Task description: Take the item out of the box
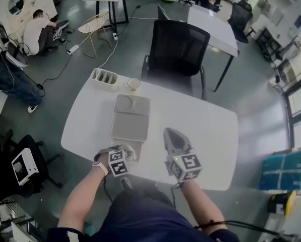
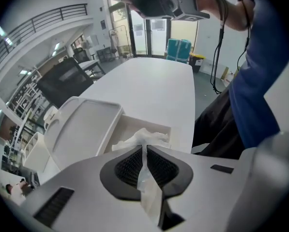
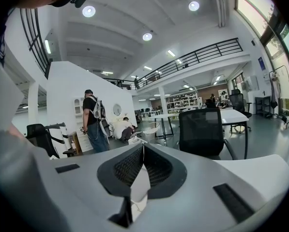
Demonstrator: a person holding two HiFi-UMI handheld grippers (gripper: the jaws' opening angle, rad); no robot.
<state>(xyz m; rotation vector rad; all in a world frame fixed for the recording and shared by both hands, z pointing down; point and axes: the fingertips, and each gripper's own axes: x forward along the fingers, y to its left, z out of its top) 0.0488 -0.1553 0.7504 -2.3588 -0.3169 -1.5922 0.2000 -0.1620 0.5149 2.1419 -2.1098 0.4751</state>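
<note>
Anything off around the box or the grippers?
Nothing spilled or damaged. One oddity: the left gripper is shut on just a thin strip of the crumpled white tissue, which trails back into the open box. The lid lies open beside it.

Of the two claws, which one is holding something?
The left claw: it is shut on a thin white tissue above the open box. The right claw is shut too, but empty.

Left tool (image 2: pixel 144 149) points steeply down, clamped; right tool (image 3: pixel 143 148) nearly level, closed.
</note>
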